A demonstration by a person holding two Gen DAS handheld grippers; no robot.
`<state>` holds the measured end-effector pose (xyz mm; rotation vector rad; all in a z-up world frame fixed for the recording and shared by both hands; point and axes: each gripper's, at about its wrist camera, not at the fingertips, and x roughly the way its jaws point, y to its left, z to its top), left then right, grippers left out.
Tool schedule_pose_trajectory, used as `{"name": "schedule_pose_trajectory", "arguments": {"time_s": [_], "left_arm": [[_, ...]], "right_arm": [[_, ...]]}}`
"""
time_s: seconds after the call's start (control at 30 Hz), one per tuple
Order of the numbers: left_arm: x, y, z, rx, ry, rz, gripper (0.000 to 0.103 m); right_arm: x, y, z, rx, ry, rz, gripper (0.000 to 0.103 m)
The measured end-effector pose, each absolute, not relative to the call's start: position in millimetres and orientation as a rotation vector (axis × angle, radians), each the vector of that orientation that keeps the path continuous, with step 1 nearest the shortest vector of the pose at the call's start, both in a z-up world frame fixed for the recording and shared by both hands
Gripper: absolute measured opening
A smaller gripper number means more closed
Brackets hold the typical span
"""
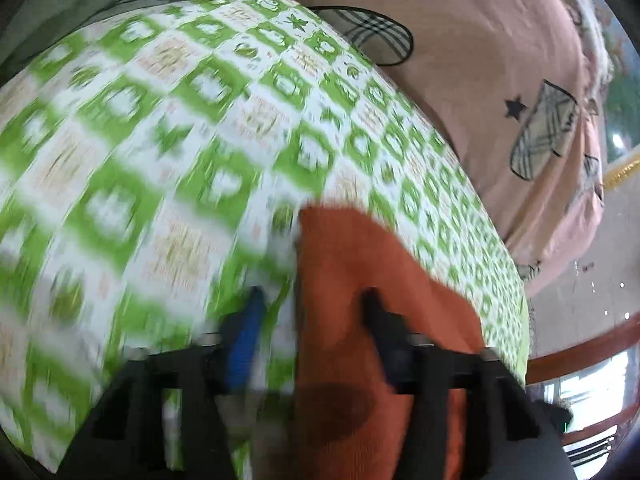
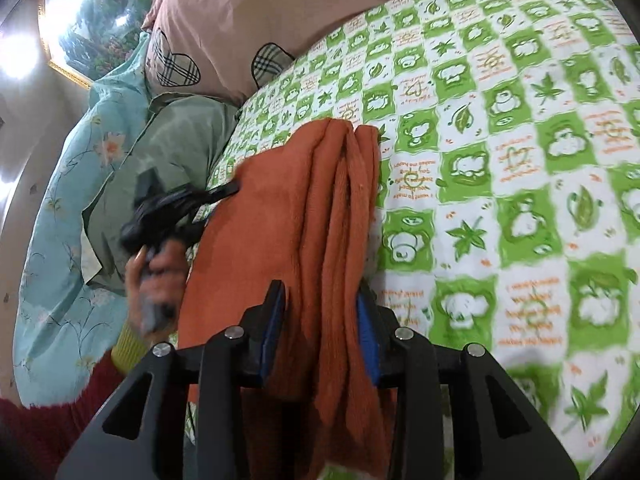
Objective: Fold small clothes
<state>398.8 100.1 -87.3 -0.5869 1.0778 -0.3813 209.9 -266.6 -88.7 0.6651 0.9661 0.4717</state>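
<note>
Right wrist view: right gripper clamps bunched orange cloth above the green checked bedsheet. Left gripper, fingers apart, straddles the cloth's edge; blurred.

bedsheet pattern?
Green and white checks with cartoon animals and leaves on the bedsheet, clearest in the right wrist view.

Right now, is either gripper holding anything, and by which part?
The right gripper clamps the orange cloth across its bunched folds near the lower end. The left gripper is open, its fingers straddling the cloth's edge; the blur hides any grip.
</note>
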Motion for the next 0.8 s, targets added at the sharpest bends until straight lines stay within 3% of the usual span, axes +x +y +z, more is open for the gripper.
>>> {"name": "schedule_pose_trajectory", "arguments": {"time_s": [0.03,0.23,0.7,0.77,0.8], "left_arm": [[407.1,98.9,-87.5,-0.586,1.074,-0.378,0.024],[417.1,105.2,-54.7,-0.523,0.961,-0.277,0.023],[250.1,75.9,-31.6,-0.366,0.917,-0.528,0.028],[234.4,69.6,-34.7,-0.325,0.922,-0.544,0.028],[226.7,67.1,-36.9,-0.306,0.922,-0.547,0.028]], "right_arm": [[206.8,-269.5,-85.7,0.659,0.961,0.467,0.037],[203.8,-275.6,-66.3,0.639,0.91,0.463,0.037],[271.6,-237.1,-74.9,0.509,1.004,0.443,0.037],[276.1,-235.2,-80.3,0.506,1.018,0.438,0.03],[277.4,-234.2,-81.6,0.506,1.022,0.438,0.019]]}}
